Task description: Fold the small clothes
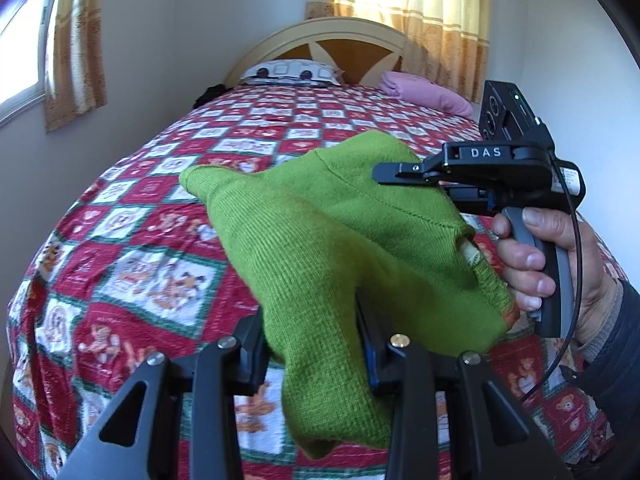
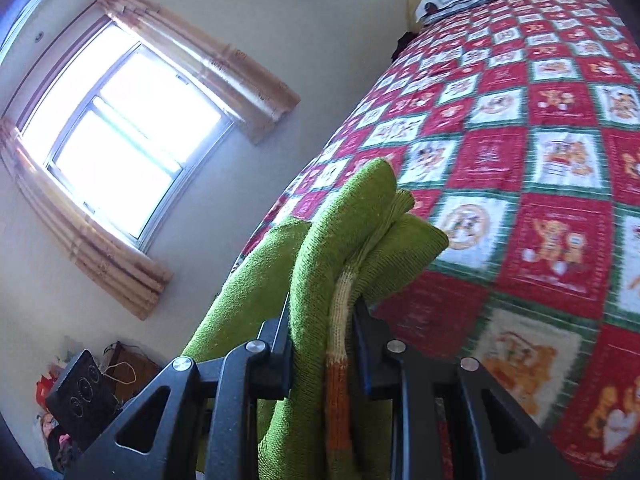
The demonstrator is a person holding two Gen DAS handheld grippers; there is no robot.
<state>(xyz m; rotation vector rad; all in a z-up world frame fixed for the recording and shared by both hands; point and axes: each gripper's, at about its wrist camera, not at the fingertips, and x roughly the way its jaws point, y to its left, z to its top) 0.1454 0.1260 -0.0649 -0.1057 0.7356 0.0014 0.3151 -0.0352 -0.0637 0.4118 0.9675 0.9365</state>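
Note:
A small green knitted sweater (image 1: 332, 240) hangs in the air above the bed, stretched between both grippers. My left gripper (image 1: 314, 344) is shut on one bunched end of it at the bottom of the left wrist view. My right gripper (image 2: 322, 336) is shut on the other end, where green folds (image 2: 320, 248) and a cream and orange striped band (image 2: 340, 360) sit between the jaws. The right gripper's body (image 1: 488, 168) shows in the left wrist view at the right, held by a hand (image 1: 532, 268).
A bed with a red, white and green patterned quilt (image 1: 160, 208) lies below. A patterned pillow (image 1: 292, 72) and a pink folded cloth (image 1: 424, 92) lie near the headboard (image 1: 332, 36). A curtained window (image 2: 120, 132) is on the left wall, with clutter (image 2: 80, 396) on the floor.

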